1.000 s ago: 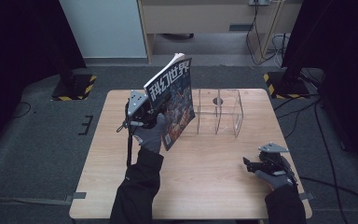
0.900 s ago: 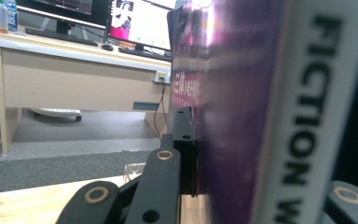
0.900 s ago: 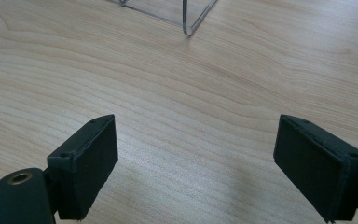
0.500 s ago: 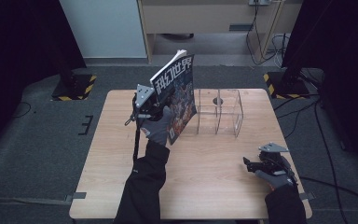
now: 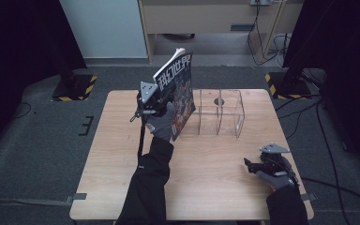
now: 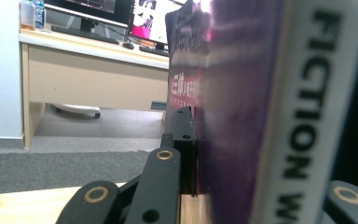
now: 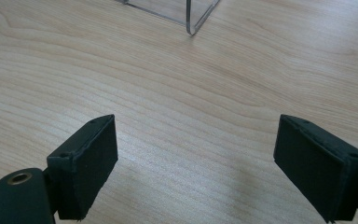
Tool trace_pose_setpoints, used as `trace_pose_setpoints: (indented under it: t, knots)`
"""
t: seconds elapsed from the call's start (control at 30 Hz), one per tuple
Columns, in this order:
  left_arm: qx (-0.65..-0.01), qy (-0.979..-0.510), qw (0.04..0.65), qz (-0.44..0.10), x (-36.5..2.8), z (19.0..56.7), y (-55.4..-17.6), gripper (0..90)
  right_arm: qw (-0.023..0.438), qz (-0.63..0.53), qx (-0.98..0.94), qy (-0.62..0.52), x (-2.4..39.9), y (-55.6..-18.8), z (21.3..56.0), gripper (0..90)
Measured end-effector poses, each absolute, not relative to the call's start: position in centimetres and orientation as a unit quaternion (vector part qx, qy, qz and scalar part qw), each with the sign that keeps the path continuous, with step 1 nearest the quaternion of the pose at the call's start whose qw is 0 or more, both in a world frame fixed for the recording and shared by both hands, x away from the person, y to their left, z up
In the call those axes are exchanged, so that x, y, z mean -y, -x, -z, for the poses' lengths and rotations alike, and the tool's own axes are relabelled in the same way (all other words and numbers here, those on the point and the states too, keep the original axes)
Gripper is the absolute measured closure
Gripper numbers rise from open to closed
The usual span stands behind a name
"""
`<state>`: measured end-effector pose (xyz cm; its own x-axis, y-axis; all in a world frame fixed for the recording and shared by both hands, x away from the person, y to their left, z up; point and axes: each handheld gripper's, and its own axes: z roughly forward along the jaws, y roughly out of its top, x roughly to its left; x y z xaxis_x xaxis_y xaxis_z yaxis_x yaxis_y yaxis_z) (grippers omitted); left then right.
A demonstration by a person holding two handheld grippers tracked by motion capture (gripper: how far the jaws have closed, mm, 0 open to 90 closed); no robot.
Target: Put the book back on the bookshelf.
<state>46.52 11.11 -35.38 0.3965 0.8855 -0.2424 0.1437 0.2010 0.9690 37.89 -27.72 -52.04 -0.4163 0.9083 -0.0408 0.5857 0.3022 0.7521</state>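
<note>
A thick magazine (image 5: 177,86) with large white characters on its cover stands upright above the table, tilted a little, just left of a clear acrylic rack (image 5: 220,112). My left gripper (image 5: 158,107) is shut on the magazine's lower edge. In the left gripper view, one of its fingers (image 6: 185,140) presses flat against the purple cover beside the white spine (image 6: 303,116). My right gripper (image 5: 249,165) lies low near the table's front right, open, with nothing between its jaws; in its own view (image 7: 205,168) bare wood lies under it.
The wooden table (image 5: 117,178) has free room at the front and left. The rack's near corner (image 7: 191,21) lies ahead of the right gripper. Behind the table are a desk (image 5: 206,18) and black stand bases (image 5: 72,86).
My left hand has carried the magazine to the right and farther back, closer to the acrylic rack. The right gripper has stayed where it was.
</note>
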Motion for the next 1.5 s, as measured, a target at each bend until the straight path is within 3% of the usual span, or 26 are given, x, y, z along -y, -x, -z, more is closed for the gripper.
trace_pose_setpoints:
  t: [1.5]
  knots:
    - [-0.477, -0.546, 0.611, -0.317, -7.4, 42.6, -48.1, 80.2, 0.236, -0.333, -0.776, -0.481, 27.5, -37.9, 52.3, 13.5]
